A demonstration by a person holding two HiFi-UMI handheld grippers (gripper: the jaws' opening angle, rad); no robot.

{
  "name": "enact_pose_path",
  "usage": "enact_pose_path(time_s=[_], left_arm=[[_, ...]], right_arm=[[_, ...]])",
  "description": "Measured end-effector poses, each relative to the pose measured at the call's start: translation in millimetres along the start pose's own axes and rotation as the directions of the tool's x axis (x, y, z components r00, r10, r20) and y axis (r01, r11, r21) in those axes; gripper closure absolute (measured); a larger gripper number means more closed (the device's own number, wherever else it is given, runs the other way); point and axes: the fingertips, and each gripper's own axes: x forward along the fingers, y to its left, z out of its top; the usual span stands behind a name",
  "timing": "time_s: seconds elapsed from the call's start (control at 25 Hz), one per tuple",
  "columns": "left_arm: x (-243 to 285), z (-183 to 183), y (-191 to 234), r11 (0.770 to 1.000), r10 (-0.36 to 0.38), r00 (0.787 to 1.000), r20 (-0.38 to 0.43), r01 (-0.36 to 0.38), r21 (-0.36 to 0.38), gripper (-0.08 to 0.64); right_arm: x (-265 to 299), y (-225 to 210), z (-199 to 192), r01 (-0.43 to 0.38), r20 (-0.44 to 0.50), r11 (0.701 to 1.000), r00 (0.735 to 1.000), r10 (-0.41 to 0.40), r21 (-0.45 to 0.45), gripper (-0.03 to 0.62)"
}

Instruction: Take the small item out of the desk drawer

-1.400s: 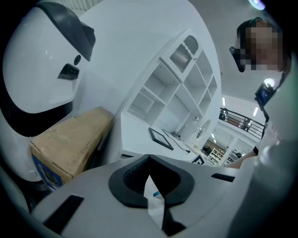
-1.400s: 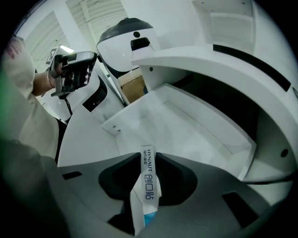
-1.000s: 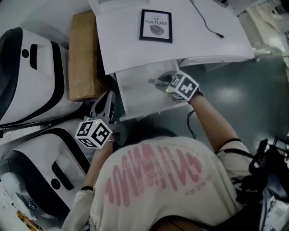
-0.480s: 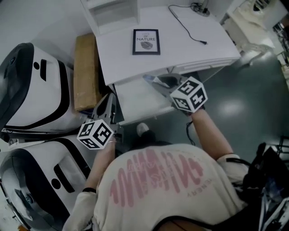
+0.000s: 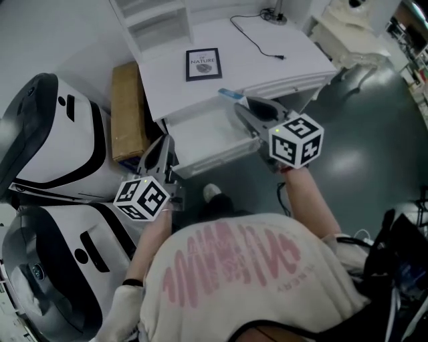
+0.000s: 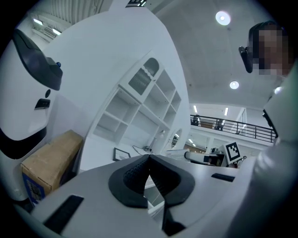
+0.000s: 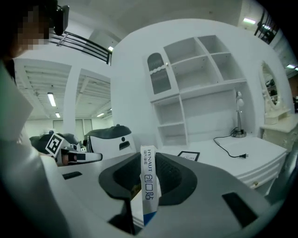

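Observation:
The white desk's drawer [image 5: 200, 143] stands pulled open, its inside looking bare. My right gripper [image 5: 235, 105] is raised above the drawer's right side, level with the desk [image 5: 281, 67] edge. It is shut on a small white-and-blue box [image 5: 226, 93]. In the right gripper view the box [image 7: 149, 183] stands upright between the pads, printed lettering facing me. My left gripper [image 5: 164, 148] hovers by the drawer's front left corner. In the left gripper view its tips [image 6: 149, 159] meet with nothing between them.
A framed print [image 5: 202, 65] and a black cable [image 5: 257, 41] lie on the desk, with white shelves [image 5: 150, 17] behind. A cardboard box [image 5: 125, 110] and two big white-and-black machines [image 5: 47, 140] stand left of the desk. A shoe [image 5: 212, 192] shows under the drawer.
My right gripper has come up out of the drawer with the small box and moved right and higher. The left gripper has stayed by the drawer's left corner.

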Motion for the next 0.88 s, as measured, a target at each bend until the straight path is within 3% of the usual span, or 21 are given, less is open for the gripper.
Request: enact_pose_path(time_s=[0.4,0.88], left_arm=[[-68,-10,-55,0.998,-0.044,0.999,-0.012,0.044,0.037,0.531],[-127,-14,-47,0.996,-0.086,0.993,-0.075,0.086,-0.005,0.531]], right_arm=[[-90,47,-4,0.054,0.095,0.994,0.993,-0.062,0.093,0.485],[-120,100,-5,0.14,0.141,0.978,0.977,-0.163,0.157,0.485]])
